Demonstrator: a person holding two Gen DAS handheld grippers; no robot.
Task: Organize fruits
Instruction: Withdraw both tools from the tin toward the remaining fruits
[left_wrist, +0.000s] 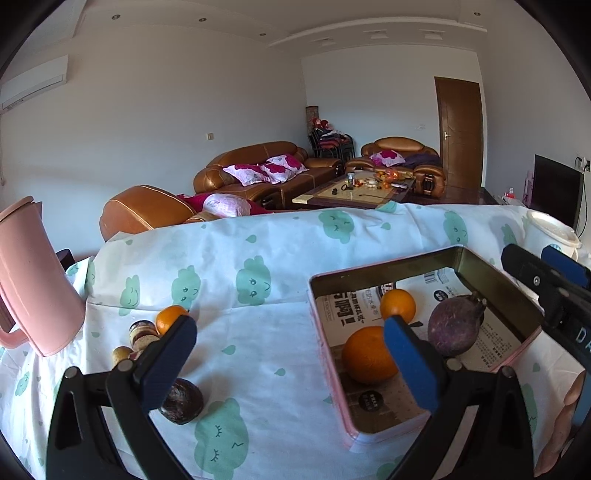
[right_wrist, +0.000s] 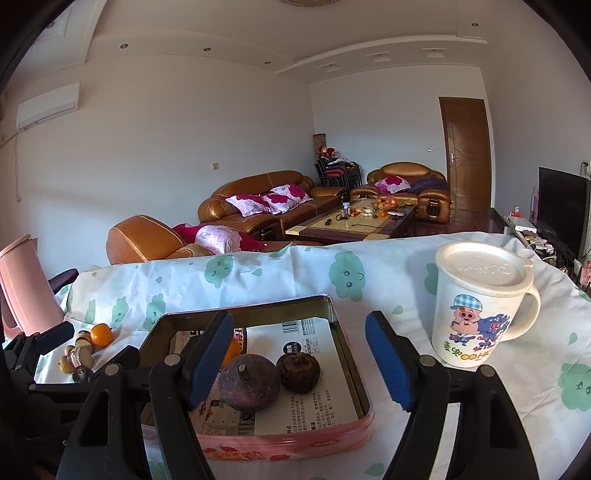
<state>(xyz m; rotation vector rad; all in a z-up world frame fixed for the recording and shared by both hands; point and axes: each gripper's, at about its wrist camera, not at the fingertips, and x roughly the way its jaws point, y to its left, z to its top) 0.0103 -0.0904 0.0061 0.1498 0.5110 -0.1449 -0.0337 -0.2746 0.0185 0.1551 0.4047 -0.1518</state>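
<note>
The pink tin (right_wrist: 280, 441) on the tabletop (left_wrist: 258, 343) already holds two oranges (left_wrist: 367, 354), a purple fruit (right_wrist: 248, 380) and a small brown one (right_wrist: 298, 371); a stray orange (left_wrist: 168, 318), a dark fruit (left_wrist: 183, 402) and some small round items (left_wrist: 142, 332) lie left of it on the cloth. Left hand-held gripper (left_wrist: 291, 354) hangs wide and empty between the dark fruit and the tin; right hand-held gripper (right_wrist: 299, 354) is also wide and empty over the tin. Risks: round fruit rolls off the pads or towards the table edge, a left-hand reach clips the pink jug (left_wrist: 33, 280), and the right one could knock the lidded mug (right_wrist: 476, 306).
</note>
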